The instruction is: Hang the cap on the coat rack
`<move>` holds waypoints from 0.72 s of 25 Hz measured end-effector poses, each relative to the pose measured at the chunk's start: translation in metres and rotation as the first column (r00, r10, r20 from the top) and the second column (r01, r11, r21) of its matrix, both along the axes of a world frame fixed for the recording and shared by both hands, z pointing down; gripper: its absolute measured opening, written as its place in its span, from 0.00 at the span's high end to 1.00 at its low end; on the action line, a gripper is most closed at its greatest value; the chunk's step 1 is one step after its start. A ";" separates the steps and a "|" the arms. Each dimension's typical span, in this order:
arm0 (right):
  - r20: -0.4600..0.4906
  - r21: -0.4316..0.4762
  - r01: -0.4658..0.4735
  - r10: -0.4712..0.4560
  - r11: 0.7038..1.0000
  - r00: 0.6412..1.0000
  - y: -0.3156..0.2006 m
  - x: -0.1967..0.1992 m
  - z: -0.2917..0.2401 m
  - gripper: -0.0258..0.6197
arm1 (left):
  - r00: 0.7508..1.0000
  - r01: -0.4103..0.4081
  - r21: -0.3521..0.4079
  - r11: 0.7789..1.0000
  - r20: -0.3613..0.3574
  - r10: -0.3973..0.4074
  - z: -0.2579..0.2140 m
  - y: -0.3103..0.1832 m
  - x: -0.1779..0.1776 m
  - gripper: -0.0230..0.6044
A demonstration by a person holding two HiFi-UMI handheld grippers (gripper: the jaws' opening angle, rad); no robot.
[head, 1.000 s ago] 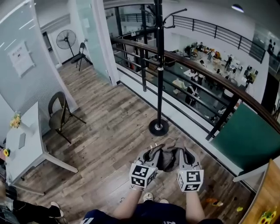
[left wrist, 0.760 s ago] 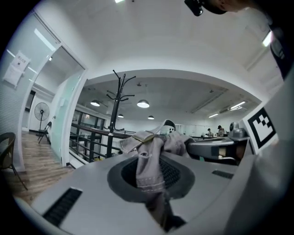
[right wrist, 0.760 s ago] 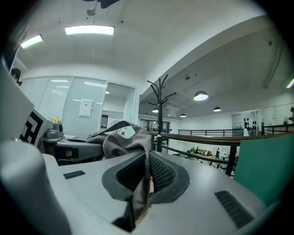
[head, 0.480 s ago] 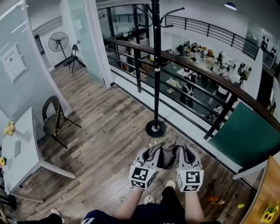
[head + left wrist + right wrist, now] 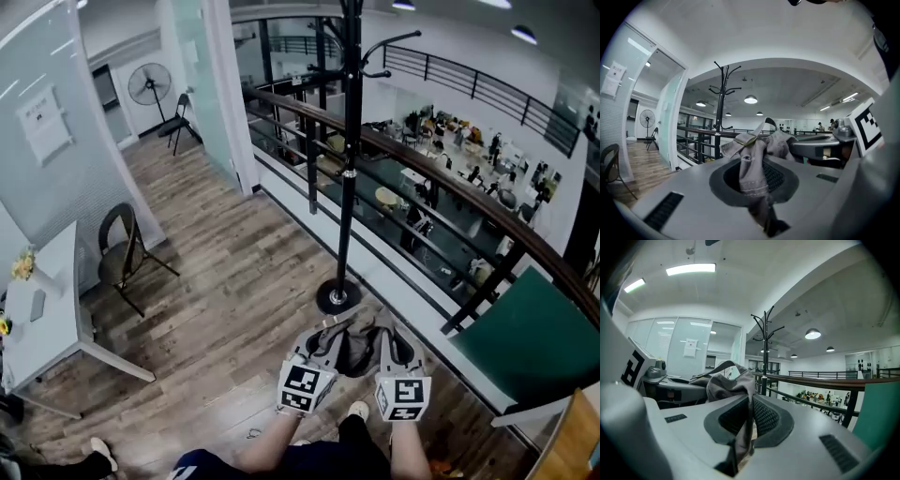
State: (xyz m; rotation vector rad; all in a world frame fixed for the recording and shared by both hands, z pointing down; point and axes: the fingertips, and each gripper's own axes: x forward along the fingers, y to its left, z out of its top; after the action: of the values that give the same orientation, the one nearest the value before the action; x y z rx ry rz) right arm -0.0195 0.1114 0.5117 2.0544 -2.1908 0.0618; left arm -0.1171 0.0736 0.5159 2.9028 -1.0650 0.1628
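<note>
Grey cap [image 5: 353, 347] in level left gripper [image 5: 325, 334], right gripper [image 5: 385, 331]

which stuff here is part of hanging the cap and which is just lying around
Part of the job:
- cap, pinched by both grippers
- coat rack
- left gripper
- right gripper

Just lying about:
- chair
- white table
- fan
- green panel
</note>
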 end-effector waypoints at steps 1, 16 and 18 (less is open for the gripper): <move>-0.001 -0.003 0.012 -0.012 1.000 1.000 -0.009 0.008 0.000 0.91 | 1.000 0.012 -0.002 1.000 0.007 -0.012 0.000 -0.009 0.007 0.91; -0.029 0.015 0.141 -0.141 0.990 0.990 -0.104 0.110 -0.009 0.91 | 0.987 0.157 -0.004 0.988 -0.013 -0.157 -0.004 -0.091 0.108 0.91; -0.020 0.009 0.149 -0.149 0.989 0.989 -0.108 0.115 -0.007 0.91 | 0.986 0.166 -0.010 0.986 -0.006 -0.166 -0.001 -0.095 0.113 0.91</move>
State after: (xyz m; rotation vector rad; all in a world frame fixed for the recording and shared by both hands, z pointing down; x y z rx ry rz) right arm 0.0960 0.0033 0.5051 1.8816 -2.3295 0.0148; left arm -0.0039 -0.0212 0.5147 2.7869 -1.2946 0.1505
